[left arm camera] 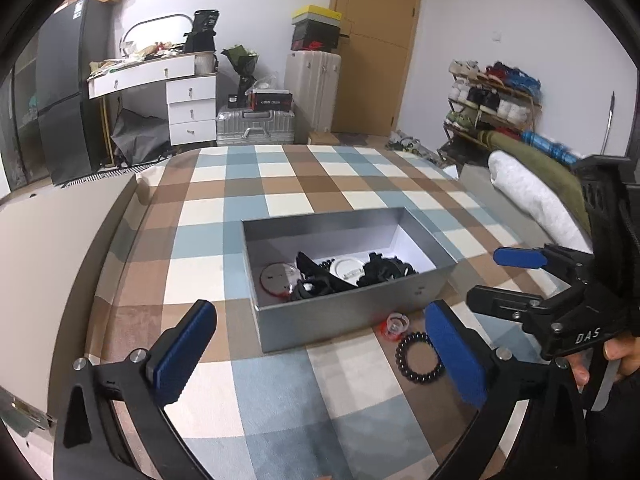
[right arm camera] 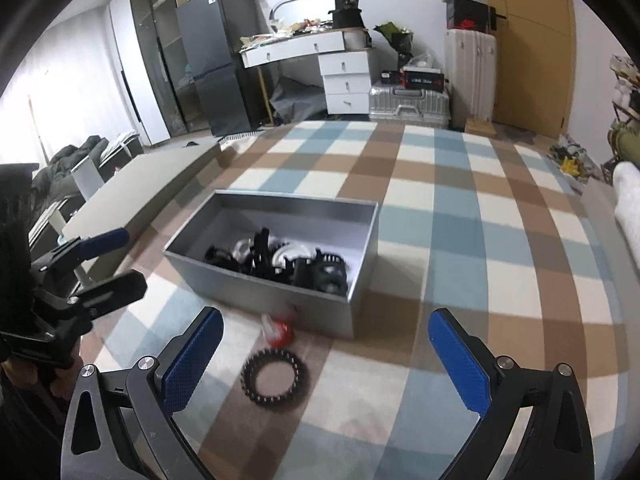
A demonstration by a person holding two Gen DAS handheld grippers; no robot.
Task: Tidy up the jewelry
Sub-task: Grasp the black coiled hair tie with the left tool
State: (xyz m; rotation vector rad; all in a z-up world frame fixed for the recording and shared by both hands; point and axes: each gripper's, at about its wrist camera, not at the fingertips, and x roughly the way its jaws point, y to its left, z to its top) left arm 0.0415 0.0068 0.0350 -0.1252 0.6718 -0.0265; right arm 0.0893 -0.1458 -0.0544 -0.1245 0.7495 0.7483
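A grey open box [left arm camera: 332, 320] [right arm camera: 256, 284] sits on the checked bedspread and holds several black and white jewelry pieces [left arm camera: 344, 274] [right arm camera: 280, 260]. In front of it lie a black beaded bracelet [left arm camera: 418, 357] [right arm camera: 275, 380] and a small red and clear piece [left arm camera: 394, 325] [right arm camera: 278, 330]. My left gripper [left arm camera: 320, 356] is open and empty, above the bedspread just before the box; it also shows in the right wrist view [right arm camera: 120, 258]. My right gripper [right arm camera: 326, 356] is open and empty, hovering near the bracelet; it also shows in the left wrist view [left arm camera: 504, 276].
The checked bedspread [left arm camera: 280, 184] covers the bed. A beige panel [left arm camera: 52, 260] runs along its left side. Rolled white and green blankets [left arm camera: 532, 192] lie at the right. Beyond stand a desk, suitcases, a fridge and a shoe rack.
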